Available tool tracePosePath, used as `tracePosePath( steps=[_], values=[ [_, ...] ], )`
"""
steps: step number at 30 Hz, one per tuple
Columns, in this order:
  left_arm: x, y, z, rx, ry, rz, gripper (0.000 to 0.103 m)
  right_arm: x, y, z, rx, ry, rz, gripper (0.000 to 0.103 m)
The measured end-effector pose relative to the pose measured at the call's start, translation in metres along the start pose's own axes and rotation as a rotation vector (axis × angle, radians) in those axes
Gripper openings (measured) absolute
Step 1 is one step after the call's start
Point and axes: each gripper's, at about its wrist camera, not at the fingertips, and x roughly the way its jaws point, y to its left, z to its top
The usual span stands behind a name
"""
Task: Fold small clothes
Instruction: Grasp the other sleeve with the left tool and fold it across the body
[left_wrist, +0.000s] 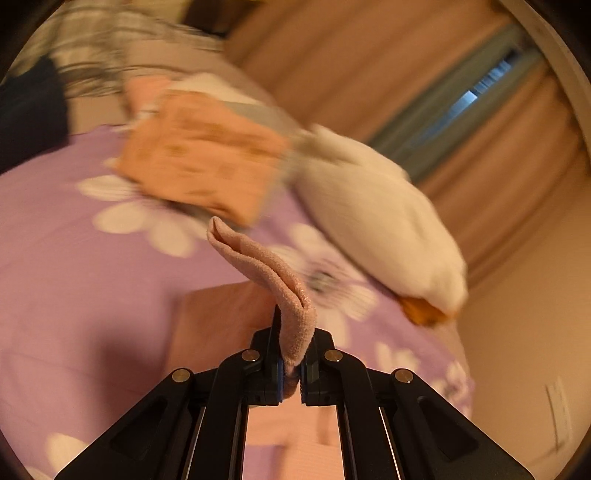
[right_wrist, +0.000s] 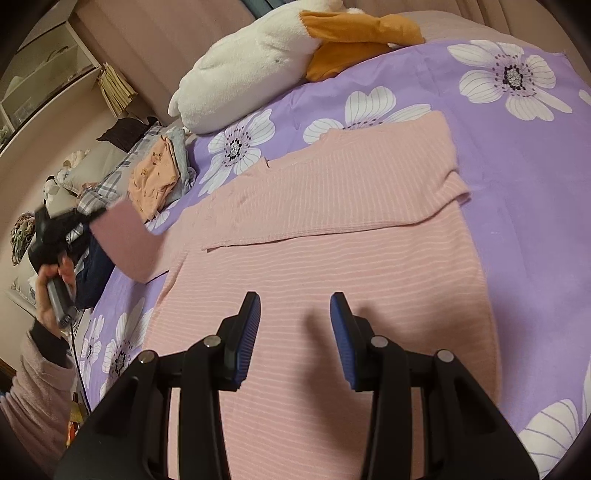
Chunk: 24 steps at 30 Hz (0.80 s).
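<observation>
A pink striped top (right_wrist: 332, 236) lies flat on the purple flowered bedspread (right_wrist: 524, 192), its right sleeve folded in across the chest. My left gripper (left_wrist: 291, 373) is shut on the pink top's left sleeve (left_wrist: 266, 273) and holds it lifted above the bed; it shows blurred at the left of the right wrist view (right_wrist: 92, 218). My right gripper (right_wrist: 293, 332) is open and empty, hovering over the lower body of the top.
A white plush goose with orange beak (right_wrist: 258, 55) lies at the head of the bed. A stack of folded clothes topped by an orange piece (right_wrist: 155, 177) sits beside it. Dark clothes (right_wrist: 92, 273) lie at the bed's left edge. Curtains (left_wrist: 406, 74) hang beyond.
</observation>
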Motion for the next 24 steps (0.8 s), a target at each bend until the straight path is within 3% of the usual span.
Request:
tracePosePath(
  steps=[4, 7, 10, 18, 20, 21, 24],
  values=[
    [0.02, -0.055, -0.022, 0.095, 0.06, -0.045, 0.002, -0.012, -0.016, -0.001, 0.026, -0.026, 0.002, 0.04],
    [0.046, -0.113, -0.052, 0.226, 0.101, -0.043, 0.002, -0.022, -0.028, -0.003, 0.047, -0.043, -0.003, 0.04],
    [0.078, -0.152, -0.08, 0.294, 0.157, -0.051, 0.002, -0.03, -0.042, -0.006, 0.073, -0.056, -0.008, 0.04],
    [0.137, -0.18, -0.16, 0.382, 0.345, -0.025, 0.002, -0.038, -0.067, -0.006, 0.121, -0.066, -0.018, 0.04],
    [0.144, -0.182, -0.181, 0.401, 0.39, 0.005, 0.003, -0.037, -0.071, -0.005, 0.139, -0.067, -0.013, 0.048],
    [0.15, -0.182, -0.189, 0.412, 0.415, 0.016, 0.006, -0.037, -0.072, -0.004, 0.154, -0.071, -0.004, 0.054],
    [0.153, -0.179, -0.204, 0.424, 0.497, 0.012, 0.036, -0.034, -0.075, 0.003, 0.183, -0.08, 0.033, 0.056]
  ],
)
